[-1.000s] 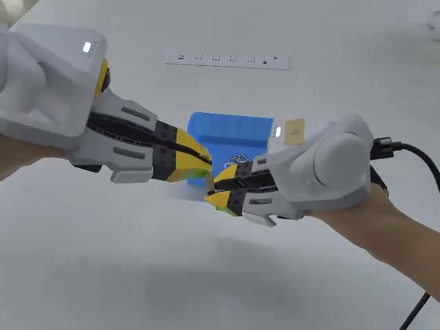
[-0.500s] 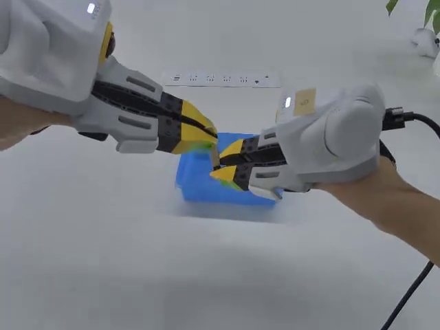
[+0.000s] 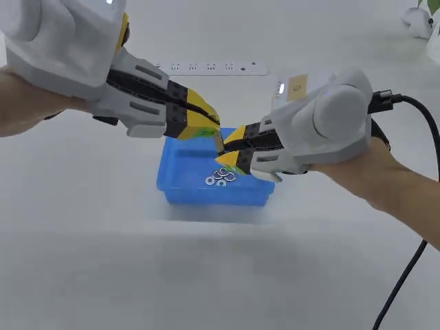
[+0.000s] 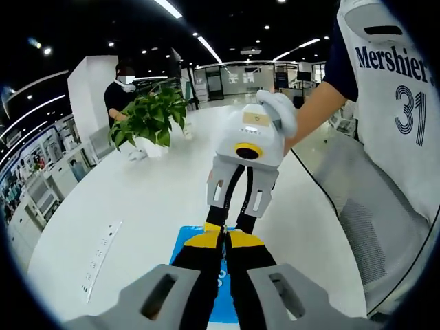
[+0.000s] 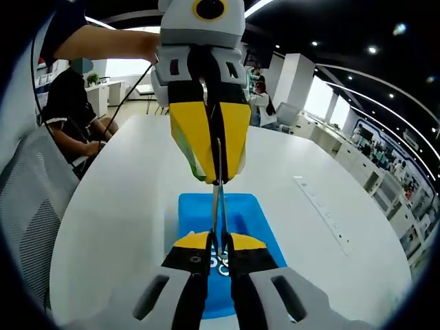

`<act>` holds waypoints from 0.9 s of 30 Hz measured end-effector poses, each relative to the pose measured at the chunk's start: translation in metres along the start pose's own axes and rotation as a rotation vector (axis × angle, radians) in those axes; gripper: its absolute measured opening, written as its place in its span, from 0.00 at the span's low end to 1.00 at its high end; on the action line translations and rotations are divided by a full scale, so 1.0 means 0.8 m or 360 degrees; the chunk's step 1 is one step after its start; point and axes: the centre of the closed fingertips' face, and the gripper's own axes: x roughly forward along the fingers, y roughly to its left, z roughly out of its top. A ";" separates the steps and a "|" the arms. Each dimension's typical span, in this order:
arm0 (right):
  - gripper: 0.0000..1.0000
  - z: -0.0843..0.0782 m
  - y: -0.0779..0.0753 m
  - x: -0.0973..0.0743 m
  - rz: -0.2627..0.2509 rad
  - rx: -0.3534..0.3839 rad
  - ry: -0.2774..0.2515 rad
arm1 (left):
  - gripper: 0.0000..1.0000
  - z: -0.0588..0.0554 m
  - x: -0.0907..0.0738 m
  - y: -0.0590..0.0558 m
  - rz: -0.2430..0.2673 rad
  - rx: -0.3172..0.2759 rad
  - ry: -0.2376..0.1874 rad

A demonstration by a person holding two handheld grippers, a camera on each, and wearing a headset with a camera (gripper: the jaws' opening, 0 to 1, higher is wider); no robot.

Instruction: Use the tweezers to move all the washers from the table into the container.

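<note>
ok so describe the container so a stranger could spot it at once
On the white table, look just below where the left gripper and right gripper meet, both shut on the tweezers. The container is a shallow rectangular blue tray with a few metal washers inside; it is the only coloured thing lying there, unlike the white power strip behind it.

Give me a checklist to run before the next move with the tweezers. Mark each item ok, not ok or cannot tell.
1. Grip on the tweezers: ok, the left claw and the right claw are both shut on them.
2. Claw tips above the container: ok.
3. Container holds washers: ok, a small cluster lies on its floor.
4. More washers left on the table: cannot tell, the grippers hide part of it.
5. Washer pinched in the tweezers' tips: cannot tell, too small to see.
</note>
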 end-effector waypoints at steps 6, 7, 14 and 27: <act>0.10 -0.015 0.000 0.013 0.0021 0.0024 0.0024 | 0.06 -0.015 0.011 0.002 -0.0023 -0.0020 0.0033; 0.10 -0.015 -0.001 0.013 0.0021 0.0034 0.0022 | 0.06 -0.016 0.011 0.002 -0.0022 -0.0019 0.0038; 0.12 -0.014 -0.002 0.013 -0.0004 0.0060 0.0014 | 0.06 -0.015 0.011 0.003 -0.0024 -0.0011 0.0043; 0.09 0.004 0.007 -0.020 -0.0036 0.0057 -0.0030 | 0.06 0.010 -0.010 -0.011 0.0023 0.0026 0.0004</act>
